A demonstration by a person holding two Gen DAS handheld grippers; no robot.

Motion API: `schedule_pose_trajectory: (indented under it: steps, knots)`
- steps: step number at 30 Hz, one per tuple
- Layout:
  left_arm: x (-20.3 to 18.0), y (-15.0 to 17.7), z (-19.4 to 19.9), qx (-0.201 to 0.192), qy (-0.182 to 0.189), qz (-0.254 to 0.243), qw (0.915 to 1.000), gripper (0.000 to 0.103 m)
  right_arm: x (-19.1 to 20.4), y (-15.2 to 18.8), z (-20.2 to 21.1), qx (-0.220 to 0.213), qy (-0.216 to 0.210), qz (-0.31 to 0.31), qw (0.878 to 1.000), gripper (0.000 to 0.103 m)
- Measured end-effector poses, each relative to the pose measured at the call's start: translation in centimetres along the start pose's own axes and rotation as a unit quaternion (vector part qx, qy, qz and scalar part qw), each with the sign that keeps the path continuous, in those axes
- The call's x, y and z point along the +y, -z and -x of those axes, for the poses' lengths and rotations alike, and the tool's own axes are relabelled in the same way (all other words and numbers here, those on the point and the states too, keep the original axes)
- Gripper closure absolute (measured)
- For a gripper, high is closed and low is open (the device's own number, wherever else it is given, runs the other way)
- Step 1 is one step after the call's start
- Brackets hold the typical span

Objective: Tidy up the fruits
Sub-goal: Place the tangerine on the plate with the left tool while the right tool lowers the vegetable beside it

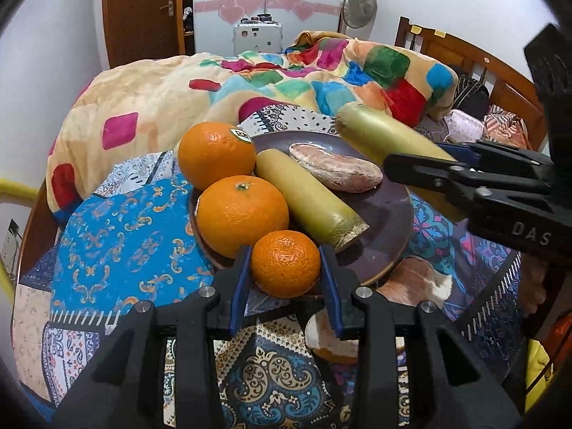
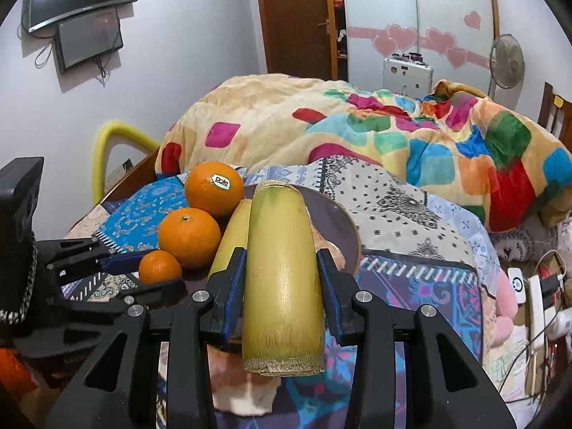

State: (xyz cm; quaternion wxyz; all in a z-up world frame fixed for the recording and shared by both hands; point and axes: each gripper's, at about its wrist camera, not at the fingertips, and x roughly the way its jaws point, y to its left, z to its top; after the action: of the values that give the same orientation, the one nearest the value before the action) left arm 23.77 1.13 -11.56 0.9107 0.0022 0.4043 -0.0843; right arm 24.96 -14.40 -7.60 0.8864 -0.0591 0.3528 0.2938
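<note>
Held up over the brown plate (image 2: 352, 239) near the bed's (image 1: 107, 236) front edge: small orange (image 1: 285, 264) between left fingers (image 1: 238, 287), cane piece (image 2: 282, 279) clamped between right fingers (image 2: 234, 295), ready for sorting.

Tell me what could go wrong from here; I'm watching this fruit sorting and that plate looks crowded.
1. The small mandarin sits at the plate's near rim between the left gripper's fingers; a nudge could roll it off.
2. The right gripper holds a long sugarcane piece near one end, so it may tilt or slip.
3. Setting it down could bump the two oranges crowded at the plate's left edge.
</note>
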Motion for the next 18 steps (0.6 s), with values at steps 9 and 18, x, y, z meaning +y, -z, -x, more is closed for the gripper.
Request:
schedule_pose_trajectory:
  steps: [9, 18]
  knots:
    - [-0.3, -0.1, -0.1, -0.005, 0.002, -0.010, 0.9999, 0.066, 0.3, -0.3, -2.7, 0.026, -0.005, -0.003, 1.000, 0.067]
    - [0.1, 0.2, 0.0, -0.003, 0.010, -0.003, 0.9999, 0.059, 0.4, -0.2, -3.9, 0.043, -0.002, -0.005, 0.999, 0.067]
